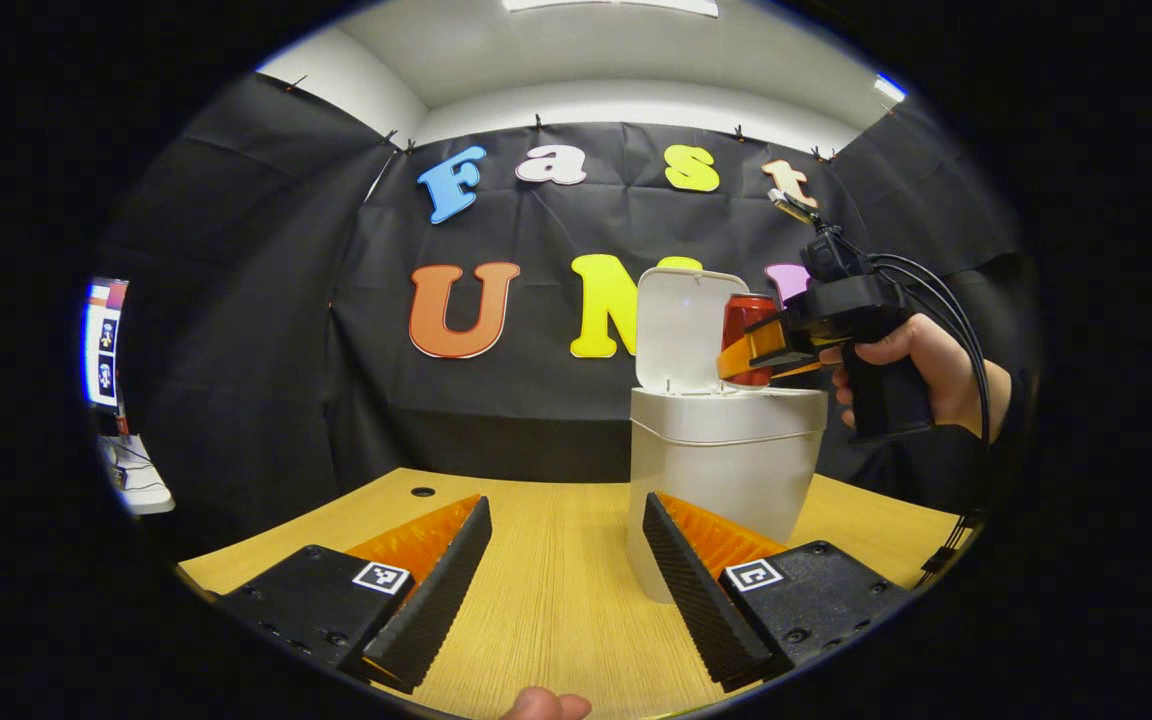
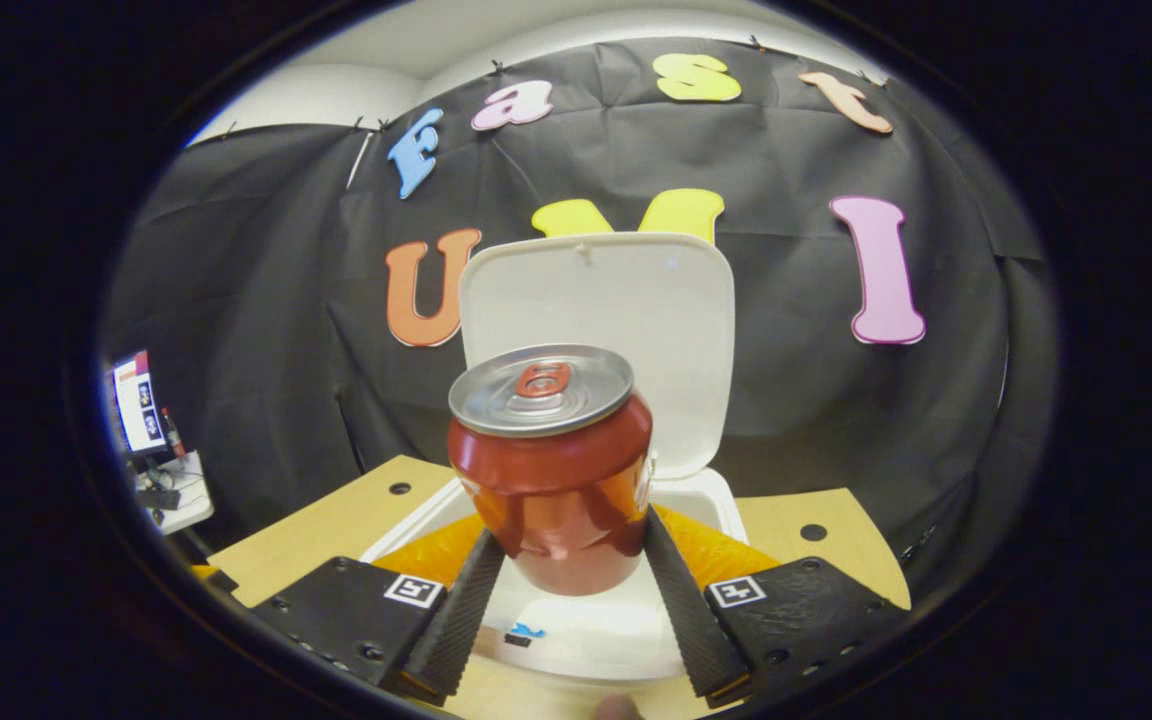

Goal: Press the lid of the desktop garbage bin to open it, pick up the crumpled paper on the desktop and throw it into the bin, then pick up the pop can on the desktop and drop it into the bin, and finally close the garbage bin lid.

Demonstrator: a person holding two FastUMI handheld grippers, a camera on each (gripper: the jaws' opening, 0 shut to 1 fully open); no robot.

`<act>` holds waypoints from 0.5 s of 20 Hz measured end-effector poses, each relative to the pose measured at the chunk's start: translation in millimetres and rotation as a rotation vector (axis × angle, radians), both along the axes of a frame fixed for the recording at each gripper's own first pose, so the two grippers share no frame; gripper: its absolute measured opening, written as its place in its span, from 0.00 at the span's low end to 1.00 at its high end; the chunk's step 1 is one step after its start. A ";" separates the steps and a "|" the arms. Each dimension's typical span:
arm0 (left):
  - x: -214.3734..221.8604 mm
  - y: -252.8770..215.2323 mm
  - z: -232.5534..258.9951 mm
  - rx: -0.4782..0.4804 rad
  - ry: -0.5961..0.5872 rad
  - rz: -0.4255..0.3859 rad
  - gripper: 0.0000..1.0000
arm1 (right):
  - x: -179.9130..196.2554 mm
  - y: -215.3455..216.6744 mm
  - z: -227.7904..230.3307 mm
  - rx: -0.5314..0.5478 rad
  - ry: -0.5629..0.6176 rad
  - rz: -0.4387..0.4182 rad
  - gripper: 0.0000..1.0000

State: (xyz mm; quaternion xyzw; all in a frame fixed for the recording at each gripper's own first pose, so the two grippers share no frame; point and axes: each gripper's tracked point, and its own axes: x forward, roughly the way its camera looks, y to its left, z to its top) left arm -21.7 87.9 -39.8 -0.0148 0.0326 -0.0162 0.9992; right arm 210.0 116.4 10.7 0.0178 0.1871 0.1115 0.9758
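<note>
The white desktop bin [image 1: 726,460] stands on the wooden table [image 1: 556,590] with its lid [image 1: 681,325] swung up. Above the bin's mouth hangs a red pop can [image 1: 748,318], upright, with my right gripper [image 1: 741,362] shut on its lower half; a hand [image 1: 921,370] holds that gripper. In the right gripper view the can [image 2: 556,465] sits between the fingers [image 2: 676,590], over the bin's open rim [image 2: 626,640], with the raised lid [image 2: 601,330] behind it. My left gripper [image 1: 566,570] is open low over the table, just left of the bin's base.
The black cloth wall closes off the back. A monitor and small white stand [image 1: 111,400] sit off the table's left side. The table has round cable holes [image 1: 423,492] near its far edge. A fingertip [image 1: 544,705] shows at the bottom.
</note>
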 end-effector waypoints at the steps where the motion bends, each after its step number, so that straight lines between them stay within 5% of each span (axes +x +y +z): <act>1: 0.1 0.9 0.8 0.000 -0.002 0.001 0.98 | -0.1 0.7 -1.6 -0.002 0.005 -0.002 0.81; 10: 0.0 -0.3 1.3 -0.005 -0.001 0.002 0.98 | 5.3 -4.6 0.0 -0.012 -0.002 -0.025 0.84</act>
